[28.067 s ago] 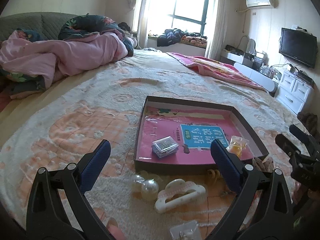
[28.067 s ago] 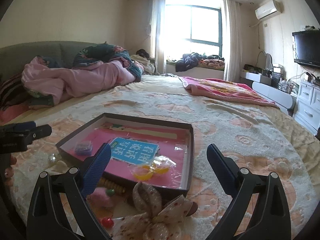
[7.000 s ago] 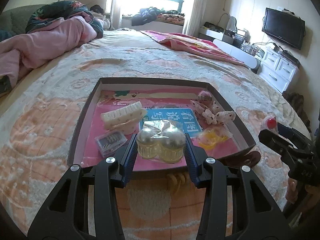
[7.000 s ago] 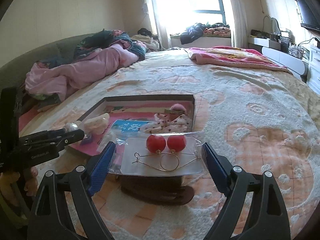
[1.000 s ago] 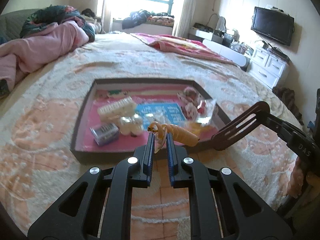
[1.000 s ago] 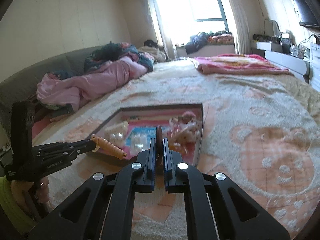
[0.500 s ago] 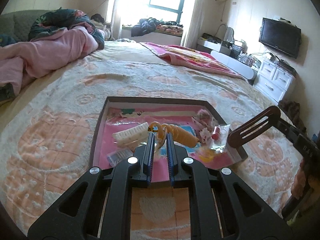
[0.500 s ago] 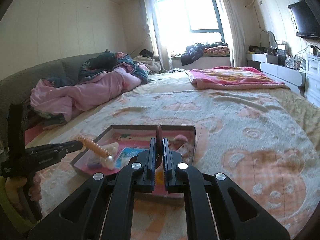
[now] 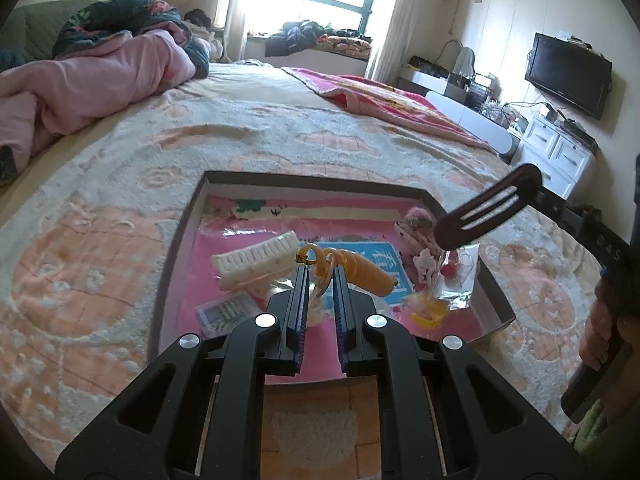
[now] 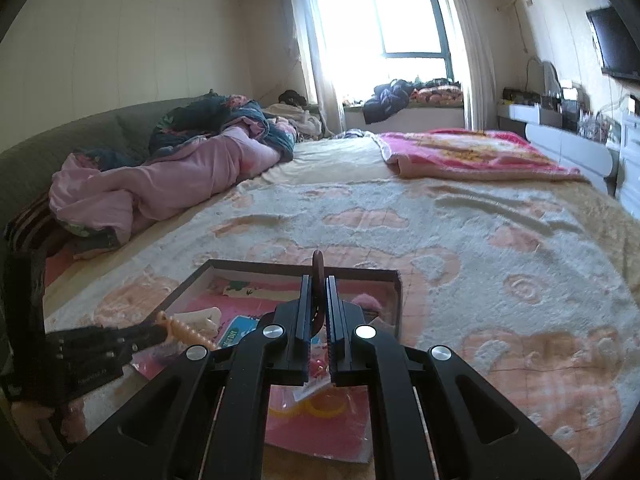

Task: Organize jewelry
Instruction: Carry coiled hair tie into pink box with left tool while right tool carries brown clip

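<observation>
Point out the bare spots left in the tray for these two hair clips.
In the tray, the pink floor is bare along the far wall, past the white claw clip, and down the left wall beside the small clear box. The right half is crowded: bow, earring packet, yellow piece.

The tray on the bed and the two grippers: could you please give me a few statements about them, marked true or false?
1. The left gripper is shut on an orange spiral hair clip. True.
2. The right gripper is open and holds nothing. False: it is shut on a dark brown hair clip.
3. The white claw clip lies inside the tray. True.
4. The tray sits on a wooden desk. False: it rests on the patterned bed blanket.
</observation>
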`<state>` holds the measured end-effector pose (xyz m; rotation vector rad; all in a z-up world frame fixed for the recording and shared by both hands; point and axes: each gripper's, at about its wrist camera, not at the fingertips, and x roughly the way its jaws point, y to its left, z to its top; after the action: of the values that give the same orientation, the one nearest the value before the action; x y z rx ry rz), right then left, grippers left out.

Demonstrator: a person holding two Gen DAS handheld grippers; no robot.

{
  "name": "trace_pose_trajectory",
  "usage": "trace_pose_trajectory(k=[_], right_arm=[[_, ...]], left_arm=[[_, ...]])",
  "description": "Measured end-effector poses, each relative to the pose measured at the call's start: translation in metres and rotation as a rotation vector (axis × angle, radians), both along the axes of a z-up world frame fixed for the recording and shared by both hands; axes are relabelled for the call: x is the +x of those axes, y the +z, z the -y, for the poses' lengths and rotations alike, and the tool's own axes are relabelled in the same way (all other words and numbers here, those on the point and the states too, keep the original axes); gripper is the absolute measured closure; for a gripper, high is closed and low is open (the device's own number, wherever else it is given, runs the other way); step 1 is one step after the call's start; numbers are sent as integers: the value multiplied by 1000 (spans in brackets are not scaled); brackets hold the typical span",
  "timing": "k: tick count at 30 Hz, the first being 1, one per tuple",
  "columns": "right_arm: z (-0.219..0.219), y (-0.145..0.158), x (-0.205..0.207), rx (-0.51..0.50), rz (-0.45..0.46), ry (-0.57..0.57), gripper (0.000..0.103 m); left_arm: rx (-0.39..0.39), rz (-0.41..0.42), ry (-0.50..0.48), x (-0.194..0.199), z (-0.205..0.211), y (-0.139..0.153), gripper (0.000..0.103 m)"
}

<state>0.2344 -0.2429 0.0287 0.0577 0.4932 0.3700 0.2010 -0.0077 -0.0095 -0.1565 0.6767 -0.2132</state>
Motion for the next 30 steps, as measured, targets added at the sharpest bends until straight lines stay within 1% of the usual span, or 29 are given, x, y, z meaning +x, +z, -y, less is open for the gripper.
trace_pose_trajectory(k=[5,11,13,20,23,27,28,30], right_arm=[[-1,-15,17,28,-65,-2,97],[-3,-22,30,22,-75,-18,97],[-4,-25,35,33,-94,5,97],[-5,-42,43,117,-181,43,97],[-10,-50,45,143,-227,85,97],[-18,-57,42,110,-234,83,97],[-19,-57,41,92,-231,76,96],[-23,-56,39,23,-215,56,95]], left_arm=[[-1,-26,-13,6,5,-12,97],[-2,-41,-36,9,14,-19,96],[3,-42,-43,10,16,-21,96],[0,-61,-51,13,18,-30,96],[2,-66,-55,12,18,-34,96],[-8,-80,-56,15,17,-37,96],[-5,-78,-56,14,17,-37,96],[-2,-78,-57,14,16,-38,97]])
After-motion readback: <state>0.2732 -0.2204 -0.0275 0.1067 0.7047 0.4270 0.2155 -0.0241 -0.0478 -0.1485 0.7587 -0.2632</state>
